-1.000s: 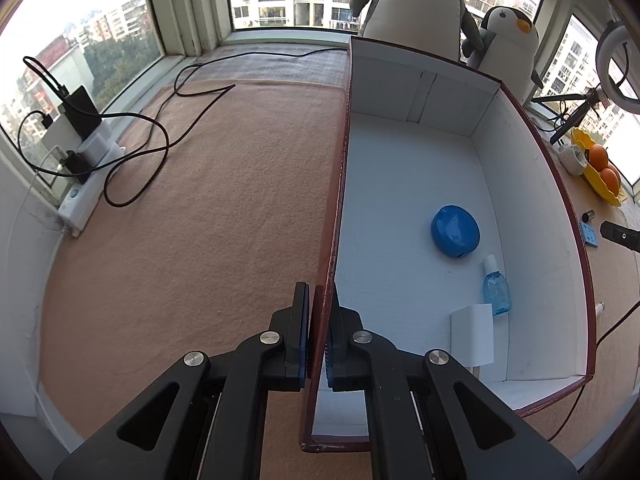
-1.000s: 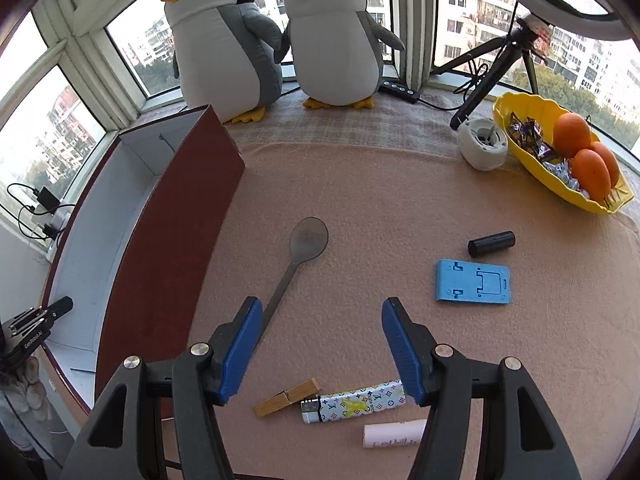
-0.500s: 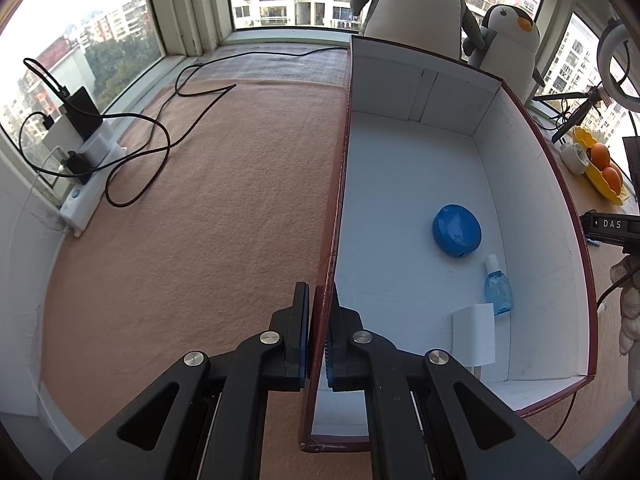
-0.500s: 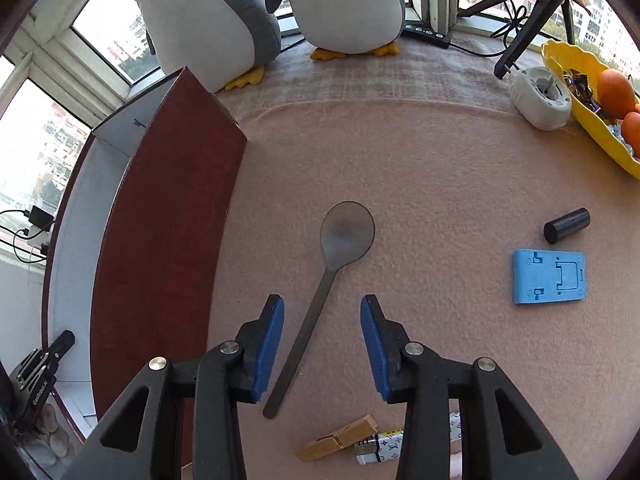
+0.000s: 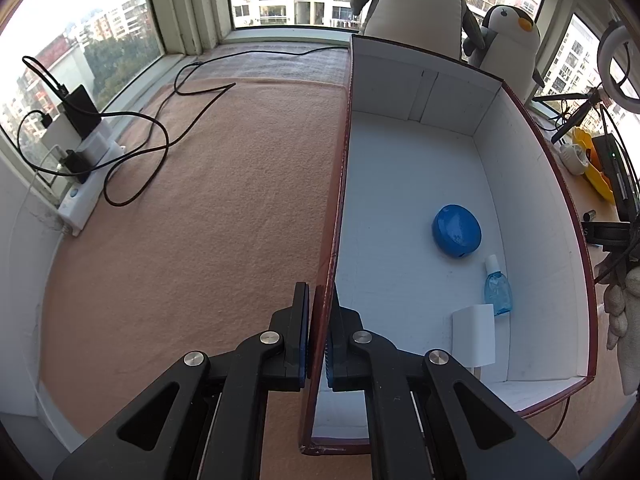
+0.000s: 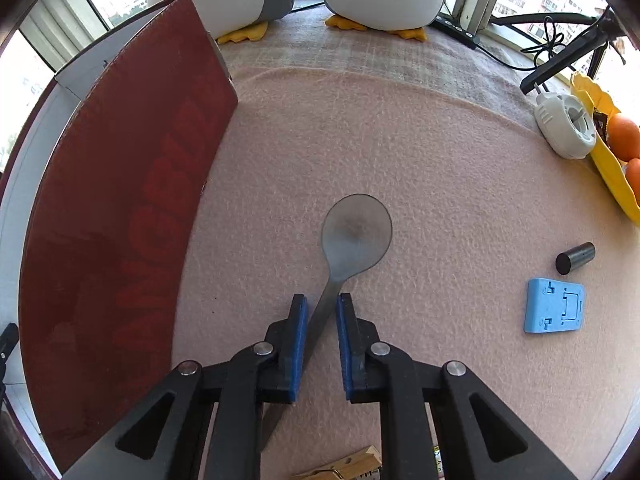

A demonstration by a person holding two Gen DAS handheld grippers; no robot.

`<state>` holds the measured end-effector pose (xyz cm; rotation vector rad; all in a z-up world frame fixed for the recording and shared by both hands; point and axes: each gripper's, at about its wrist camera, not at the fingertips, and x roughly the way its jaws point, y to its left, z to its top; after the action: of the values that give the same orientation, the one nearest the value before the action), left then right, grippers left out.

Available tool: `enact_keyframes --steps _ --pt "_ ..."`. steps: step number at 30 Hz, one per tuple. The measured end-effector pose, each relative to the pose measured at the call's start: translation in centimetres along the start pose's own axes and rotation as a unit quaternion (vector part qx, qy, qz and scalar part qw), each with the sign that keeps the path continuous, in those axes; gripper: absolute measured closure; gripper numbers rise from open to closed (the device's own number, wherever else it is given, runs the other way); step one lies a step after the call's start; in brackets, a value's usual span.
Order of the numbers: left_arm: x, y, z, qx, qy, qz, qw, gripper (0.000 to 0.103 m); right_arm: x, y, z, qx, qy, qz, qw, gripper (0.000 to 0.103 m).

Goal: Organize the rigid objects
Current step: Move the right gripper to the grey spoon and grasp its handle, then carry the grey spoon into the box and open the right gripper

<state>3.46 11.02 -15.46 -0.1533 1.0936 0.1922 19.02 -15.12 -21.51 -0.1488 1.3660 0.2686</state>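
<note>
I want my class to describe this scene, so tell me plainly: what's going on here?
A person holding a gripper in each hand is tidying loose things into a box. The left gripper is shut on the near wall of the red box, which already holds a blue round case, a small blue bottle and a white block. The right gripper has just been closing around the handle of a grey spoon lying on the cloth; it is not lifted yet.
</note>
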Motion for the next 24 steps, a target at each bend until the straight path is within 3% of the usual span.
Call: enact_keyframes --steps 10,24 --pt "0.2 -0.1 0.0 0.000 0.002 0.001 1.0000 0.098 -1.5 -2.4 -0.9 0.015 -0.021 0.028 0.999 0.096" --pt "0.1 -0.2 0.2 0.003 0.000 0.004 1.0000 0.098 -10.8 -1.7 -1.3 0.013 -0.138 0.070 0.988 0.096"
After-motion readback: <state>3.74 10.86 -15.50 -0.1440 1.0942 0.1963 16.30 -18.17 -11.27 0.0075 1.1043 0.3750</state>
